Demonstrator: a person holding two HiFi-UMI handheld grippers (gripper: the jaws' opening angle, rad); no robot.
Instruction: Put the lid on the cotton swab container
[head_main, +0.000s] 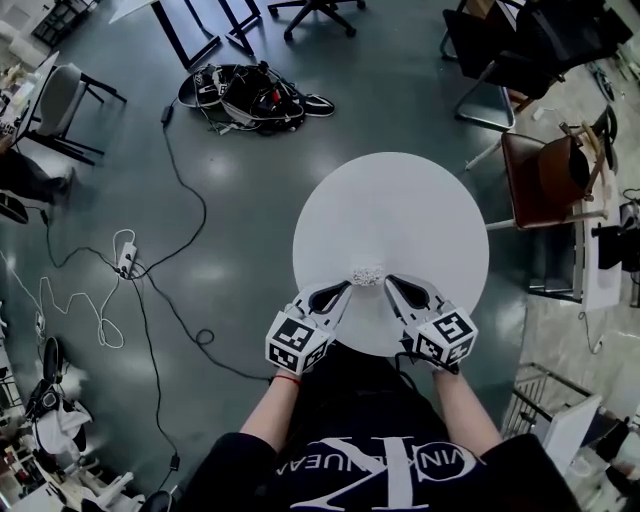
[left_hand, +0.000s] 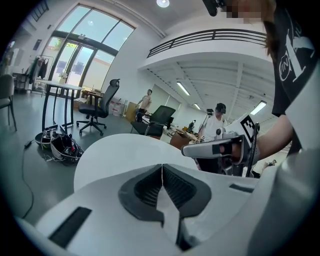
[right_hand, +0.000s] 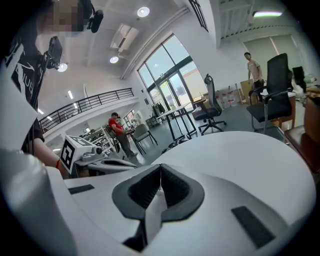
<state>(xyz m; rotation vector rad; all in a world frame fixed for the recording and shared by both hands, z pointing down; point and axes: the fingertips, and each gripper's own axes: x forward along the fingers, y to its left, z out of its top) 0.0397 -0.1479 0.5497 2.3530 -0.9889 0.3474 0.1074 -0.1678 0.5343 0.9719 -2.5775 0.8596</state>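
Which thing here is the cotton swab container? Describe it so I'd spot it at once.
Start at the round white table on the grey floor. At its edge nearest the person, the left tongs and right tongs, both shut, point inward at each other. The cotton swab container is the small pale lump between their tips, the only loose thing on the tabletop.

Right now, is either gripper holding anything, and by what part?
Nothing is held: the left gripper and right gripper both have jaws shut together, empty.

A round white counter (head_main: 400, 205) stands on the grey floor (head_main: 250, 210). Far left of it lies a dark heap of gear (head_main: 250, 98). A brown chair (head_main: 545, 180) stands just beside its right edge.
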